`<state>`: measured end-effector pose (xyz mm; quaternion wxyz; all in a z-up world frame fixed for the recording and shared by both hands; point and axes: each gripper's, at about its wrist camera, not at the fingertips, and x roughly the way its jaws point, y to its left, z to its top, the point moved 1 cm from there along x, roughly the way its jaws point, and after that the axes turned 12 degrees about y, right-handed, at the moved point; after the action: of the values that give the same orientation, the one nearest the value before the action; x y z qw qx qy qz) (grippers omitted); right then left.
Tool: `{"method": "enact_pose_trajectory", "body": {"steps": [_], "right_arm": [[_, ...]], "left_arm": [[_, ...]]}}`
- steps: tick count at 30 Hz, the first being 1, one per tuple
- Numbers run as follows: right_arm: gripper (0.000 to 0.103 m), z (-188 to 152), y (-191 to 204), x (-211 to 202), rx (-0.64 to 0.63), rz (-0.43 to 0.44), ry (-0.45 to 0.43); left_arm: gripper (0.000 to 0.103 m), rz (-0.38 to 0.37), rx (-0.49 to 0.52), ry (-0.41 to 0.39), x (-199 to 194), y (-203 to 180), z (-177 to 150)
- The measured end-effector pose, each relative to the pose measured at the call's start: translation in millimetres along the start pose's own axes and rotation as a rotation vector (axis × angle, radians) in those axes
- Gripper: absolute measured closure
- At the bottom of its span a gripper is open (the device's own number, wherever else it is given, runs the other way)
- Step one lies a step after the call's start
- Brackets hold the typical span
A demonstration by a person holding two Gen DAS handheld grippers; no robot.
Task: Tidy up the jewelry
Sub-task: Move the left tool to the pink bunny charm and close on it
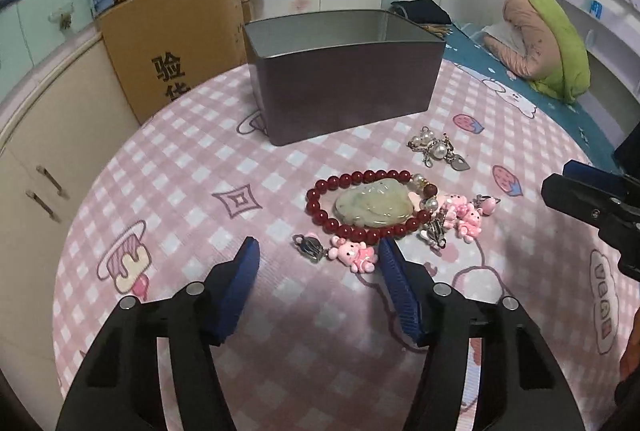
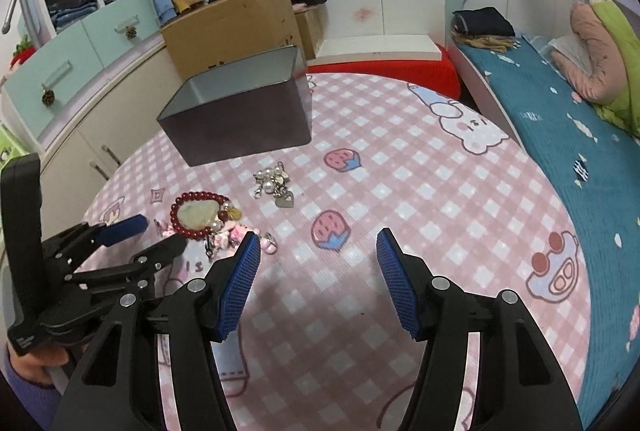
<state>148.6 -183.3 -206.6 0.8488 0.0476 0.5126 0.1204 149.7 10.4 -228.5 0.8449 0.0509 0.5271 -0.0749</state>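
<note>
Both claws stand with their blue ribbed pads spread wide and nothing between them: the left gripper (image 1: 318, 257) hovers just short of the jewelry pile, and the right gripper (image 2: 318, 245) hangs over bare cloth well to the right of it. At the far side of the round table under its pink checked cartoon tablecloth (image 1: 168, 199) stands one dark rectangular metal tin (image 1: 340, 87), lidless; only its grey inner walls show, and its floor is hidden from both views. One bracelet of dark red round beads (image 1: 320, 207) lies flat near the table's middle, ringing one pale green carved jade pendant (image 1: 374, 207). Pink bear charms on silver clasps (image 1: 354, 255) crowd its near and right sides, several, too tangled to count. One cluster of white pearls with a silver heart tag (image 1: 438, 149) lies apart, between bracelet and tin. Open cloth spreads to the right, toward the bed with the teal cover (image 2: 560, 135) beside the table's edge.
</note>
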Motion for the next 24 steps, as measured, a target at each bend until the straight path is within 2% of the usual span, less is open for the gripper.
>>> {"method": "enact_pose_trajectory", "body": {"steps": [3, 7, 13, 14, 15, 23, 24], "right_arm": [[0.044, 0, -2, 5, -0.003, -0.008, 0.01], [0.044, 0, -1, 13, -0.023, -0.028, 0.029], [0.044, -1, 20, 22, -0.1, -0.022, 0.051], [0.044, 0, 24, 25, -0.115, -0.019, 0.056], [0.044, 0, 27, 27, -0.127, -0.018, 0.059], [0.045, 5, 47, 44, -0.201, -0.029, 0.078], [0.051, 6, 47, 45, -0.202, -0.025, 0.079]], "left_arm": [[0.049, -0.002, 0.01, -0.003, 0, 1, 0], [0.069, -0.008, 0.035, -0.006, -2, 0, -1], [0.073, -0.029, 0.035, -0.006, -5, 3, -4], [0.076, -0.034, 0.037, -0.01, -7, 4, -5], [0.09, -0.043, 0.041, -0.002, -7, 5, -5], [0.09, -0.057, 0.034, -0.003, -10, 12, -9], [0.09, -0.067, 0.032, -0.004, -10, 14, -9]]}}
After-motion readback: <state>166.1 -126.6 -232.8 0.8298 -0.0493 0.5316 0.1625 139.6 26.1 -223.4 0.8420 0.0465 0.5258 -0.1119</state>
